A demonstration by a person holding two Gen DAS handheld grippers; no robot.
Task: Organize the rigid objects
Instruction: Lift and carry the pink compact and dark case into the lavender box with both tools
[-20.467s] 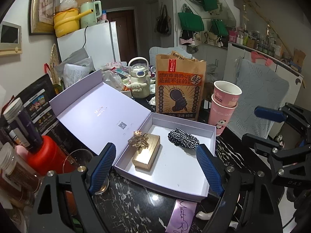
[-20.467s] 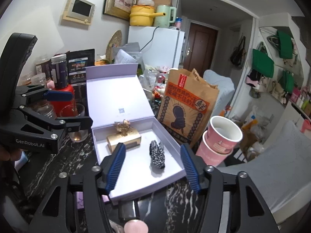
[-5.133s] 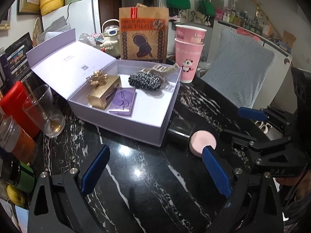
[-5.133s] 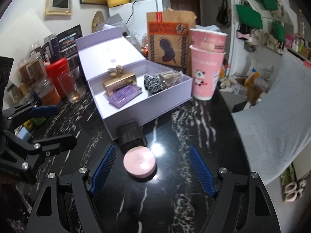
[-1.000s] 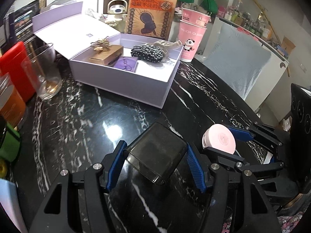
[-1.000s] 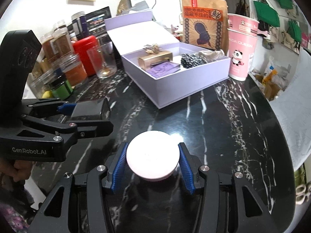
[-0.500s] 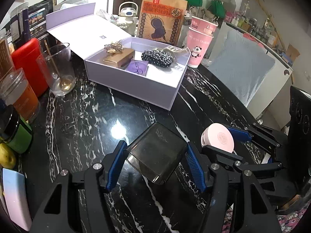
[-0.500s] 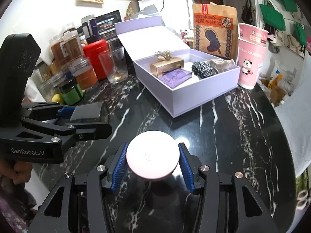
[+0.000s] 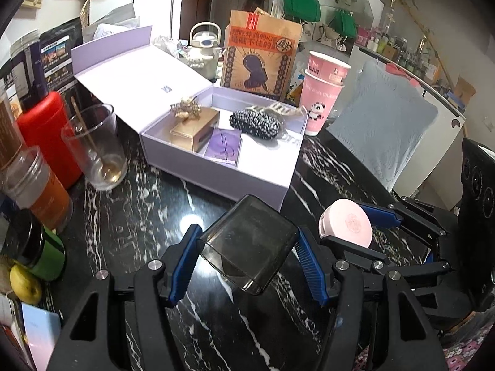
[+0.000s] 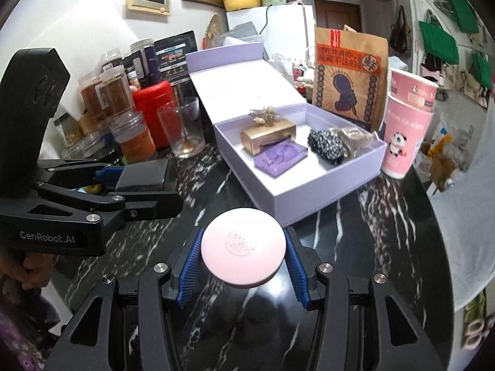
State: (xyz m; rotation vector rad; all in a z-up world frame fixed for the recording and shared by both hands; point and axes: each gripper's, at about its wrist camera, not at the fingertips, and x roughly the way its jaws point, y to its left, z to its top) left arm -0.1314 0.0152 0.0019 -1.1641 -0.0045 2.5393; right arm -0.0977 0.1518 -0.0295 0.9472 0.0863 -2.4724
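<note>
My left gripper (image 9: 246, 255) is shut on a smoky dark plastic box (image 9: 247, 255), held tilted above the black marble table (image 9: 148, 216). My right gripper (image 10: 243, 249) is shut on a round pink compact (image 10: 243, 247), also lifted off the table. Each gripper shows in the other's view: the right one with the pink compact (image 9: 346, 227), the left one with the dark box (image 10: 144, 179). Ahead stands an open lilac gift box (image 9: 222, 173) holding a gold box with a bow (image 9: 193, 126), a purple card (image 9: 224, 147) and a black-and-white checked item (image 9: 255, 123).
Left of the gift box stand a drinking glass (image 9: 96, 148), a red canister (image 9: 46, 136) and several jars (image 10: 123, 117). Behind it are a brown paper bag (image 9: 263, 58) and stacked pink cups (image 9: 323, 92). A grey padded chair back (image 9: 386, 130) is beyond the table's right edge.
Both grippers have risen with their loads, so the table and gift box sit lower and farther off in both views. Neither grip has changed.
</note>
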